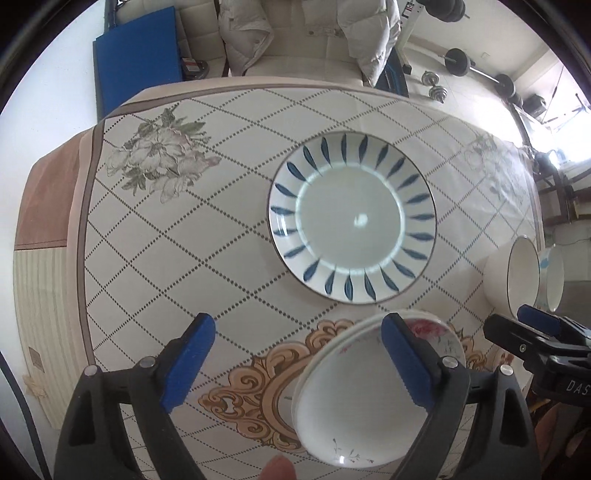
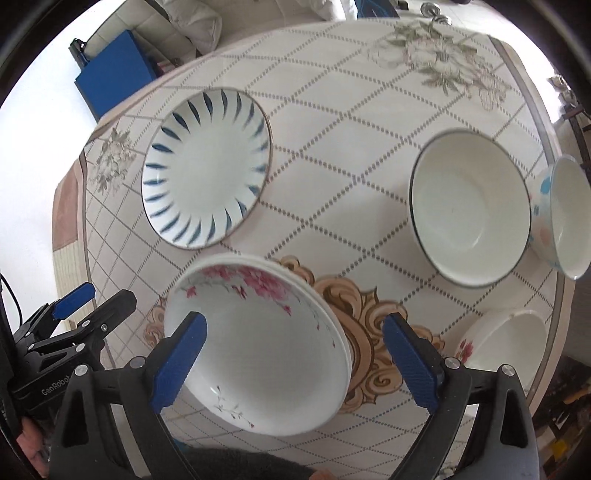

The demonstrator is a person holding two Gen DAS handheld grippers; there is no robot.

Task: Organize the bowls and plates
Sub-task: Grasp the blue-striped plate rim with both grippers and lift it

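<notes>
A blue-leaf plate (image 1: 352,218) (image 2: 207,170) lies on the table. A stack of white pink-flower plates (image 1: 369,391) (image 2: 258,347) sits at the near edge. My left gripper (image 1: 299,354) is open, its right finger over the stack's rim. My right gripper (image 2: 295,350) is open, with the stack between its fingers. A white dark-rimmed bowl (image 2: 469,210) (image 1: 513,277), a blue-dotted bowl (image 2: 565,218) and a small pink-flower bowl (image 2: 506,343) stand at the right.
The round table has a patterned cloth (image 1: 184,229) with a gold ornament (image 2: 365,325) near the stack. A chair with a white jacket (image 1: 306,33) and a blue mat (image 1: 136,55) stand beyond the far edge. Dumbbells (image 1: 461,62) lie on the floor.
</notes>
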